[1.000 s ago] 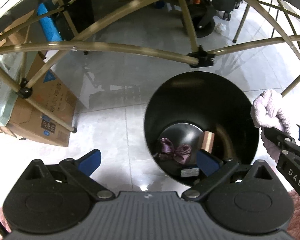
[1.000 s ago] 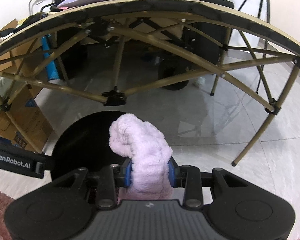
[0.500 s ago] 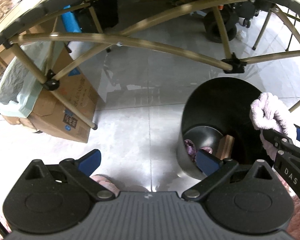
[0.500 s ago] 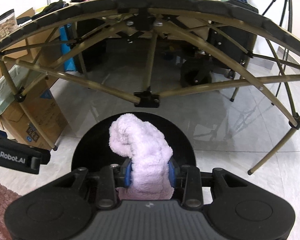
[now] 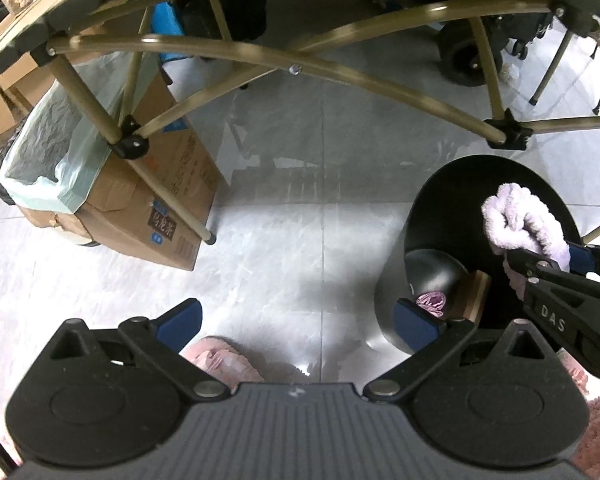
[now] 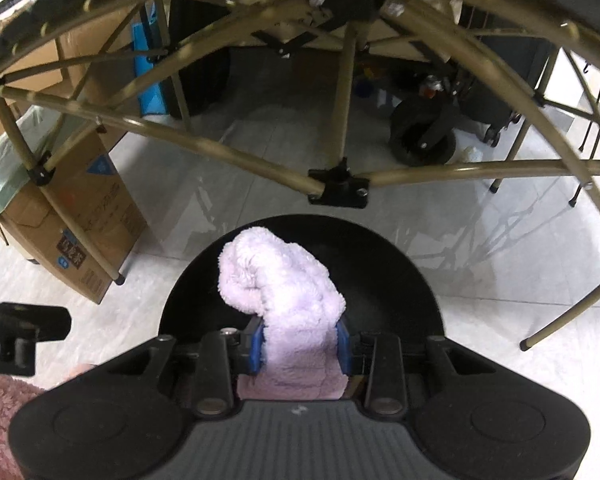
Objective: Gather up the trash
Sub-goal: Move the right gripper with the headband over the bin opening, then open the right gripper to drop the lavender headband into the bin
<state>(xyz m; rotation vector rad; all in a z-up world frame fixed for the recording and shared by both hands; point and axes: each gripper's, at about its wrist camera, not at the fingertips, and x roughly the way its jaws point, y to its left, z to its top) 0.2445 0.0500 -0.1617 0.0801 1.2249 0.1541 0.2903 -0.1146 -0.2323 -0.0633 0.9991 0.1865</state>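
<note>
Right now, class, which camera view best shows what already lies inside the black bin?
The left wrist view: it looks into the black bin, showing a purple item and a brown box. In the right wrist view, the fluffy lilac cloth hides them.

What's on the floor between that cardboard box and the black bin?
Nothing but bare grey floor tiles in the left wrist view; the cardboard box and the black bin stand apart, with only one leg of the folding table beside the box.

Left claw (image 5: 296, 318) wide open over floor; right claw (image 5: 540, 258) grips fluffy cloth (image 5: 524, 222) above black bin (image 5: 440, 216).
</note>
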